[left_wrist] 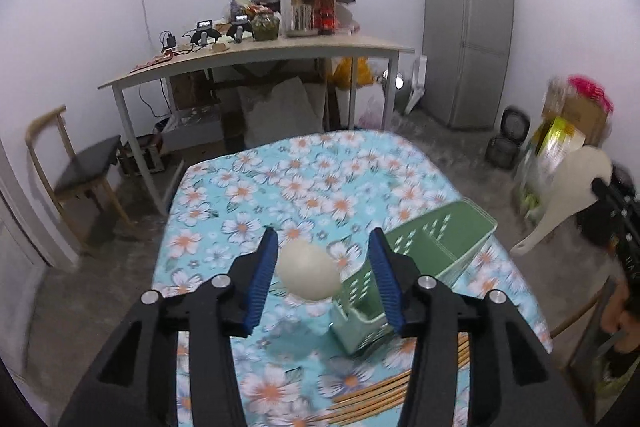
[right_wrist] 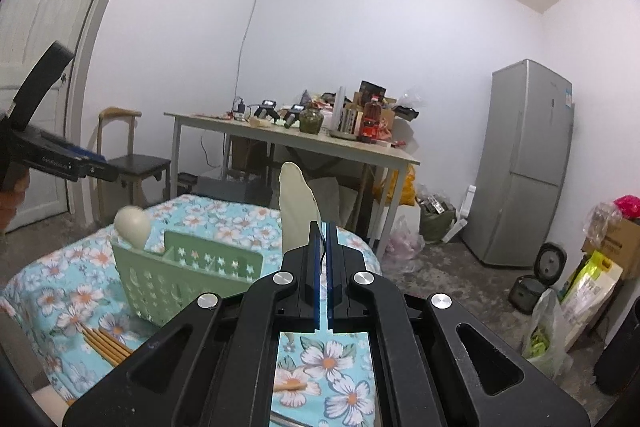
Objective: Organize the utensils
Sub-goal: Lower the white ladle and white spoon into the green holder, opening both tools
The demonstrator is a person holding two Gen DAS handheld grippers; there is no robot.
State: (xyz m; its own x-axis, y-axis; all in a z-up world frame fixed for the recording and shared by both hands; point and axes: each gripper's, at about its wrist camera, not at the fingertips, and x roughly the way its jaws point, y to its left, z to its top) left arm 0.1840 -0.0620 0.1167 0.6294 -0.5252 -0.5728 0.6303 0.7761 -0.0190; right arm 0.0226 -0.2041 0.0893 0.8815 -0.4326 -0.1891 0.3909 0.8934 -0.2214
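Note:
A green perforated utensil basket (left_wrist: 420, 263) stands on the floral tablecloth (left_wrist: 304, 179); it also shows in the right wrist view (right_wrist: 188, 279). A cream rice paddle (left_wrist: 308, 275) stands in one of its compartments, head up (right_wrist: 132, 221). My left gripper (left_wrist: 322, 279) is open above the basket, its jaws either side of that paddle head without touching it. My right gripper (right_wrist: 322, 247) is shut on a second cream rice paddle (right_wrist: 296, 207), held in the air to the right of the basket; it also shows in the left wrist view (left_wrist: 568, 191). Several wooden chopsticks (left_wrist: 384, 391) lie near the front of the table.
A long table (left_wrist: 256, 55) cluttered with jars and boxes stands behind. A chair (left_wrist: 84, 171) is at the left, a grey fridge (left_wrist: 468, 35) at the right. Bags and cookers (left_wrist: 508, 139) sit on the floor.

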